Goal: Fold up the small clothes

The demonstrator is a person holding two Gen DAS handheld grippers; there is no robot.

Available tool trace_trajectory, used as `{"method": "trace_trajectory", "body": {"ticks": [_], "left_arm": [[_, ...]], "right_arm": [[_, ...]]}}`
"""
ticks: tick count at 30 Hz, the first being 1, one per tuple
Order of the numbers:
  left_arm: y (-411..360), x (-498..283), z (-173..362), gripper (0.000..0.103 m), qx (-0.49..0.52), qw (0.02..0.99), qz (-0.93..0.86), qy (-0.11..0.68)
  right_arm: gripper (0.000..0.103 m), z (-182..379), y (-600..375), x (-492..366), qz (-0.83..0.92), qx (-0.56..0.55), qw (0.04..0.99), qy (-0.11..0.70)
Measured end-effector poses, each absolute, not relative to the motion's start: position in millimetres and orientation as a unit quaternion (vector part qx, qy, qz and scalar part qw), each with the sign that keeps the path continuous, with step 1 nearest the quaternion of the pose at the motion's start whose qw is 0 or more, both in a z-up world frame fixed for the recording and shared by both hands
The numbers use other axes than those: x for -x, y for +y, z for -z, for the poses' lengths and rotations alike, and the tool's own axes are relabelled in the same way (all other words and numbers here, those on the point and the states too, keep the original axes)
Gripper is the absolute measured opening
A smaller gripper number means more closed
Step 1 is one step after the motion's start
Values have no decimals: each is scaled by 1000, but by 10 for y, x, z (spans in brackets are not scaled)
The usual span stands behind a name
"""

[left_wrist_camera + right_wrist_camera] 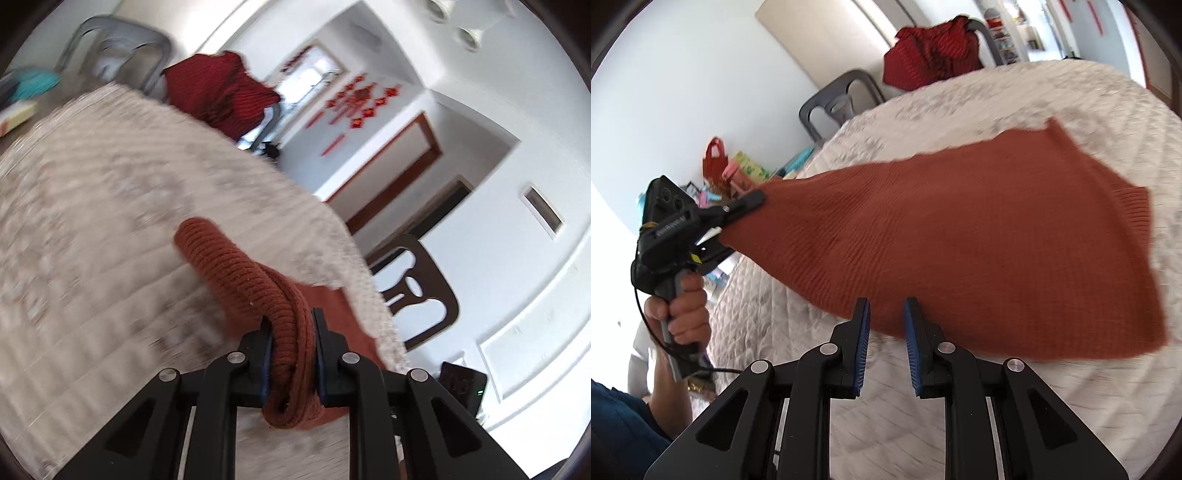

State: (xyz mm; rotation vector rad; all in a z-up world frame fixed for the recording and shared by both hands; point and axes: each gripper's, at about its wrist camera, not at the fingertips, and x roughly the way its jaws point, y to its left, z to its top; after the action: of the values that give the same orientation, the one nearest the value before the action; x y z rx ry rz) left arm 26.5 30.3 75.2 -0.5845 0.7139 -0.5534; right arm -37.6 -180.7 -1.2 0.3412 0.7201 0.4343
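Rust knit garment clamped in left gripper jaws, right gripper jaws apart, empty

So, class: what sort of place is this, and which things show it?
Probably a room in a home: a table under a quilted cloth, chairs around it, and red paper decorations on the wall.
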Motion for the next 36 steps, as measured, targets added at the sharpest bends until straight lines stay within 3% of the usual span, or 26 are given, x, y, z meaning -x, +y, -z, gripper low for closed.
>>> {"method": "trace_trajectory", "body": {"ticks": [9, 18, 23, 25, 27, 30, 36], "left_arm": [[-897, -502, -1139, 19, 209, 832, 389, 335], [-1749, -736, -347, 19, 187, 752, 427, 465], [-1540, -615, -648, 36, 212, 759, 447, 423], [-1334, -540, -815, 43, 214, 780, 440, 389], [-1140, -530, -902, 44, 218, 795, 427, 371], [-913, -465, -916, 44, 191, 834, 378, 354], [-758, -502, -552, 44, 148, 847, 322, 395]], "right_arm": [[19, -93, -2379, 597, -148, -210, 916, 308], [19, -64, -2791, 792, -111, -254, 915, 294], [19, -85, -2847, 838, -142, -282, 907, 281], [31, -102, -2825, 814, -168, -296, 899, 275], [53, -110, -2807, 794, -190, -311, 891, 269], [53, -76, -2798, 712, -210, -337, 877, 272], [54, 135, -2786, 461, -216, -383, 839, 320]]}}
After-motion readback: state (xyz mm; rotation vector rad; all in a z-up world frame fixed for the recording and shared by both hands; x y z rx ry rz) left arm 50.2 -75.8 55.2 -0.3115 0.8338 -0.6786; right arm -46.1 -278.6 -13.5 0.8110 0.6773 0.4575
